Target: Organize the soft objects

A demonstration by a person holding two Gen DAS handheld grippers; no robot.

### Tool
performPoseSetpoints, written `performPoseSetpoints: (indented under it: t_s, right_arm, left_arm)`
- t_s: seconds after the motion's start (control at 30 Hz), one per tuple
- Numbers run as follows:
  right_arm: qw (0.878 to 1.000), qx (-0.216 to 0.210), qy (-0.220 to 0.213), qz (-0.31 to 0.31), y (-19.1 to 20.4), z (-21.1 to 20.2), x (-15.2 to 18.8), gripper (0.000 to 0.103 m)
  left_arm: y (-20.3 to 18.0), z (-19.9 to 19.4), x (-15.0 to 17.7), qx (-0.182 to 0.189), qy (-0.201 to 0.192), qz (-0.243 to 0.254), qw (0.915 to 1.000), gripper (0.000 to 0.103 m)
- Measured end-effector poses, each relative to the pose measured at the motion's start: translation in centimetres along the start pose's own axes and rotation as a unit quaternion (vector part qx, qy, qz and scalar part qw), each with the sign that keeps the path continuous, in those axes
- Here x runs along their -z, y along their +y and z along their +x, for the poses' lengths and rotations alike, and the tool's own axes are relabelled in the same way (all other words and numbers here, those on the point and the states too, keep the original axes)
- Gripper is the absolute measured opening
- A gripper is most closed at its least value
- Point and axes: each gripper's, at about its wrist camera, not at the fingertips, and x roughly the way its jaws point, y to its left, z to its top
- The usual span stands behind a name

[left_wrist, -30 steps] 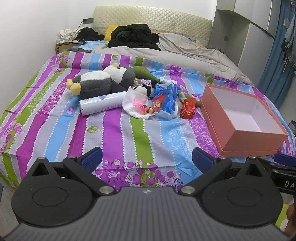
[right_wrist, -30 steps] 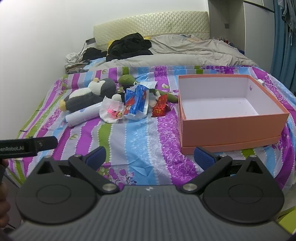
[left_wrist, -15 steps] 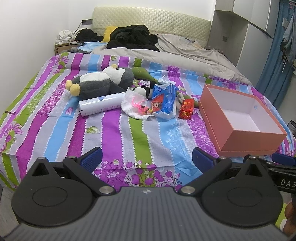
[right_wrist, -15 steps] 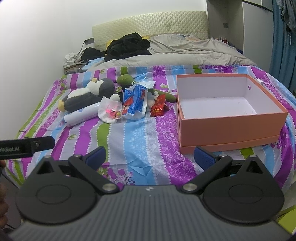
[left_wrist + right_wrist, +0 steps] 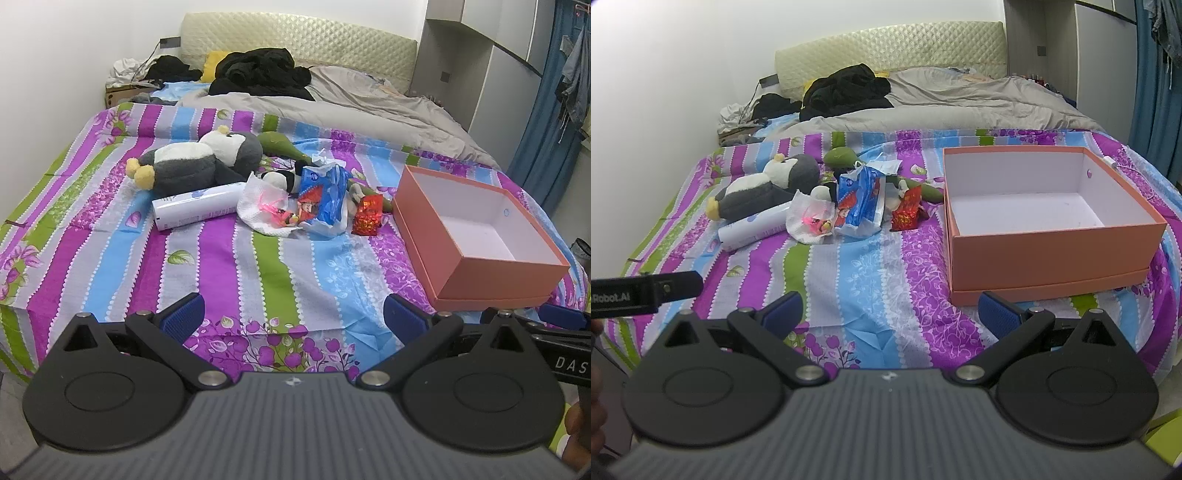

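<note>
I held both tools over the near edge of the bed, well short of everything. My left gripper (image 5: pixel 293 315) was spread wide with nothing between its blue pads, and my right gripper (image 5: pixel 892 310) was spread the same way, also empty.

As far as I could judge, the sorting had not begun. The orange box (image 5: pixel 1052 254) sat open on the striped bedspread (image 5: pixel 273 273) to my right, and its white inside was bare. All the soft things lay in one heap near the middle of the bed, beside the box but apart from it: the grey and white penguin toy (image 5: pixel 195 164) lying on its side, a green plush (image 5: pixel 277 144) behind it, a white tube (image 5: pixel 195 206) just in front of the penguin, a white bag (image 5: pixel 266 206) with something pink in it, a blue and white packet (image 5: pixel 325 192) leaning against that, and a small red packet (image 5: pixel 367 216) nearest the box.

So every piece was left to move, and the red packet looked like the easiest reach for my right side.
</note>
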Motion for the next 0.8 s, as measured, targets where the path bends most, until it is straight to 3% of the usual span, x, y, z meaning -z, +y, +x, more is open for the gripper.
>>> performPoseSetpoints:
  t_s: [0.5,0.8]
  right_arm:
    - [1.0,0.002,0.007,-0.002,0.0,0.8,0.4,0.103]
    - [1.0,0.021,0.005,-0.005,0.4,3.3,0.5,0.103]
  left_arm:
    - [0.3,0.9,0.1,0.006,0.012,-0.002,0.9999,0.103]
    - [0.8,4.6,-0.9,-0.006,0.031,0.003,0.9995,0.103]
